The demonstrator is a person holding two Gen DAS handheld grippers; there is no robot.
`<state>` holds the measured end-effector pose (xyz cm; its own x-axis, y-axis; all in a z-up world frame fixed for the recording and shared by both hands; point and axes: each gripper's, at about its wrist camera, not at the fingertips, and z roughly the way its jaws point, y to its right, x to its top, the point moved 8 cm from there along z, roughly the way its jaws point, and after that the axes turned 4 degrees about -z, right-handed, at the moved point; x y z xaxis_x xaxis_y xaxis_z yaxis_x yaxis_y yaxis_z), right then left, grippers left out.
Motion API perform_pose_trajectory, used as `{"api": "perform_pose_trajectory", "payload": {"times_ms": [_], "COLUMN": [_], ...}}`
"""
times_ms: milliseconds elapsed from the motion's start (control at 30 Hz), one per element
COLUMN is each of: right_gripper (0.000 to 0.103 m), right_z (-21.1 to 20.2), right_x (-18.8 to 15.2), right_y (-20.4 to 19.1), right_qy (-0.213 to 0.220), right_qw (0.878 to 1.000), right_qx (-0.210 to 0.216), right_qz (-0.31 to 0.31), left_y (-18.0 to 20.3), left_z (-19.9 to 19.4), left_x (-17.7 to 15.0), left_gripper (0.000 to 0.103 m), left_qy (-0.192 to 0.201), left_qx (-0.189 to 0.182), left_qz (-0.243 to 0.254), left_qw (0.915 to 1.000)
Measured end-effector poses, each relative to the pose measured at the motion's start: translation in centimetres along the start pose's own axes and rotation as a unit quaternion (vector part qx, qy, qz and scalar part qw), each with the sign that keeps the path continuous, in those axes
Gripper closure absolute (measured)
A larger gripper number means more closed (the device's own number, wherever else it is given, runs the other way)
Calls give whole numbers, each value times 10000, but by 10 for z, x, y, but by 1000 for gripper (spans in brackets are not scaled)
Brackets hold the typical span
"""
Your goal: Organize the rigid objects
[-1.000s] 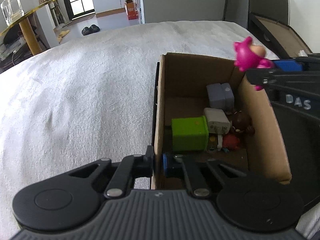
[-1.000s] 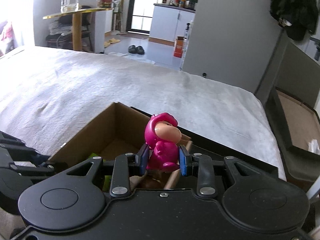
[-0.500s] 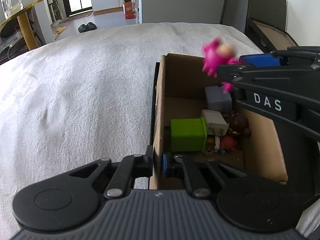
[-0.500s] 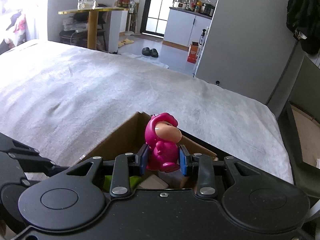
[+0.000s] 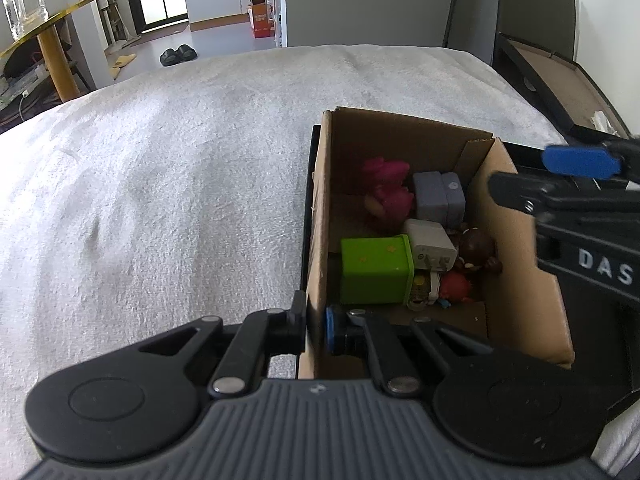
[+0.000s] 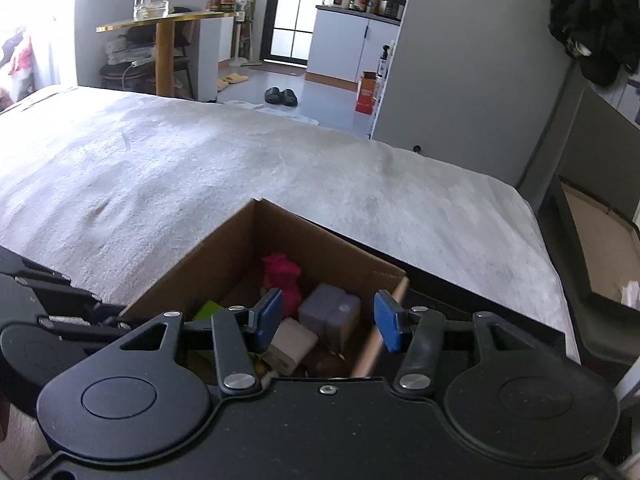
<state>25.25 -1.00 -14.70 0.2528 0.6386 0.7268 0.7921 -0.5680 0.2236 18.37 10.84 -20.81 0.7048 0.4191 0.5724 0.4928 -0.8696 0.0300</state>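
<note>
Blue rubber pads face the right tongs [image 6: 327,322], whose jaws are opening with nothing between them; they hang over the cardboard box [image 5: 318,216], judged to be the end of a drop. The left tongs [image 5: 315,326] are clamped shut on the box's near-left wall, one pad outside and one inside, most likely to keep the light carton from sliding on the soft bed [image 5: 160,184].

Below the right tongs, the pink figurine [image 6: 282,278] lies inside the box toward the far-left corner, blurred in the left view, so whether it has settled cannot be told. It is glossy moulded plastic with rounded lumps, likely to roll a little before resting.

Just beside it sits a grey-lilac block [image 5: 438,198], matte with rounded edges. Nearer lie a white plug adapter [image 5: 430,246], a smooth bright green box [image 5: 376,270] with square corners, a brown figurine [image 5: 476,246] and a small red one [image 5: 454,286], all packed touching along the floor of the carton.

The cardboard is plain brown corrugate with flaps cut off. The bed cover is a pale, nubbly towelling with nothing else lying on it in either view.
</note>
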Motion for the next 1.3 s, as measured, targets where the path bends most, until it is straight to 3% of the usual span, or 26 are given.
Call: {"api": "perform_pose_trajectory", "payload": {"times_ms": [333,433,700,833,900,1067,1300], "right_gripper": [52,47,45,37,37,27,21], "right_z": [-11,-16,-32,-43,-49,-62,-81], "right_x": [-18,-23,-43,-52,-58,-69,-78], "right_y": [18,28,58,71,79,99,115], "right_qy": [-156,-222,-374,-370,-395,-453,-364], "right_qw": [9996,9989,9953,9938,9925,9895,9869], "right_qx": [-92,-158,-311,-347,-345,-436,-525], "right_qz": [236,388,834,990,1108,1301,1482], "left_y": [0,3,15,17,18,26,39], "left_z": [1,-1,-9,-14,-19,-35,-59], "left_x": [3,7,7,8,8,11,19], "left_gripper": [95,95,94,90,87,54,45], "left_qy": [-113,-79,18,-31,-61,-2,112], "left_qx": [49,88,304,387,443,498,546], "left_qz": [-101,-68,135,213,246,345,564], "left_qw": [9999,9999,9994,9990,9987,9982,9968]}}
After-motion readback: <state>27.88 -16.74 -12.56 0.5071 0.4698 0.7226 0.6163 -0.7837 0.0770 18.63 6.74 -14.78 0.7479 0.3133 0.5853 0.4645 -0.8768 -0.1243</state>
